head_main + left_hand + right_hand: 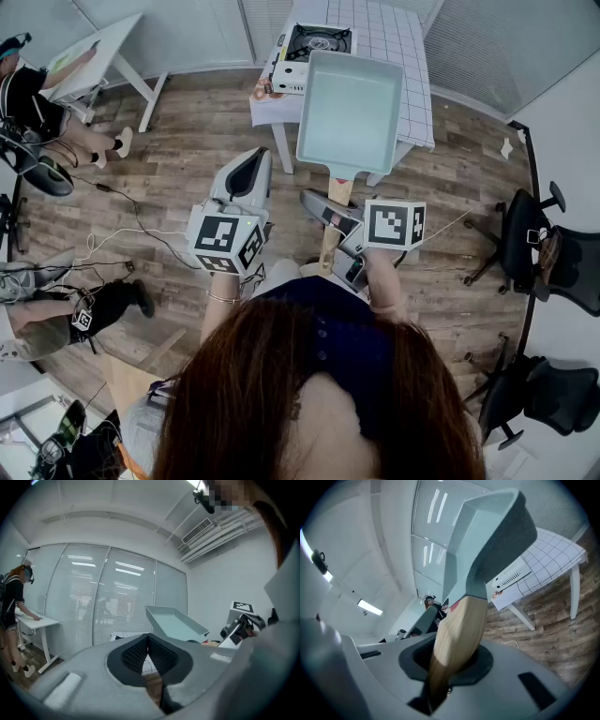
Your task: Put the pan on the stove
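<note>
A square pale-green pan [349,112] with a wooden handle [338,190] hangs in the air in front of me. My right gripper [325,214] is shut on that handle, and in the right gripper view the handle [457,630] runs up from between the jaws to the pan [487,541]. The black-topped portable stove [314,45] stands on a small table with a white checked cloth [403,47], just beyond the pan's far edge. My left gripper [249,165] is to the left of the pan, level, shut with nothing in it; its tips [149,639] meet.
Black office chairs [525,234] stand to the right. A white desk [94,52] with a person at it is at the far left, and another person [56,300] sits low left. Cables [141,225] lie on the wooden floor.
</note>
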Available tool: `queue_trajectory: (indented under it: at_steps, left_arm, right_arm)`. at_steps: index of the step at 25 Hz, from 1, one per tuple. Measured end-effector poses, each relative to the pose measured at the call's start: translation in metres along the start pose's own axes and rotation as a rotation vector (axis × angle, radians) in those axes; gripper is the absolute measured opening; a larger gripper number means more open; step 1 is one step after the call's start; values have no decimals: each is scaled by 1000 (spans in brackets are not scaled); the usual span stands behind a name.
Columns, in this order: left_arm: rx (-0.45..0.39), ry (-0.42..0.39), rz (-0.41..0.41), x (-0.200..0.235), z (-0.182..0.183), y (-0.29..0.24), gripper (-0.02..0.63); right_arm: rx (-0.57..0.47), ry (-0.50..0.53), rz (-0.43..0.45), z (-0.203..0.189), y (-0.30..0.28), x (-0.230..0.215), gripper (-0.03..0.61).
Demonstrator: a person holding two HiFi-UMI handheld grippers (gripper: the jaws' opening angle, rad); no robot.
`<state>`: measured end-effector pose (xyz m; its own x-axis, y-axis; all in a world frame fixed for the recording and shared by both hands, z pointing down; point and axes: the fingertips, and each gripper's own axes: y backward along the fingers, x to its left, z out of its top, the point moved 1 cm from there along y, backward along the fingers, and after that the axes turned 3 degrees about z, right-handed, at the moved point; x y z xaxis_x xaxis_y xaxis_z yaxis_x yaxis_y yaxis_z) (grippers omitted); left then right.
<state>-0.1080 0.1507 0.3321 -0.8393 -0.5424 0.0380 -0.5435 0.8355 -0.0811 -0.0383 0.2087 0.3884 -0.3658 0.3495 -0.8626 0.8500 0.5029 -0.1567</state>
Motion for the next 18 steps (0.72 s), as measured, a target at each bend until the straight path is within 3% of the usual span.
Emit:
queue_trajectory:
  at_steps: [18]
  left_arm:
    - [-3, 0, -13, -3, 0, -2, 9]
  right_arm:
    - [-3, 22, -14, 0, 1, 1, 71]
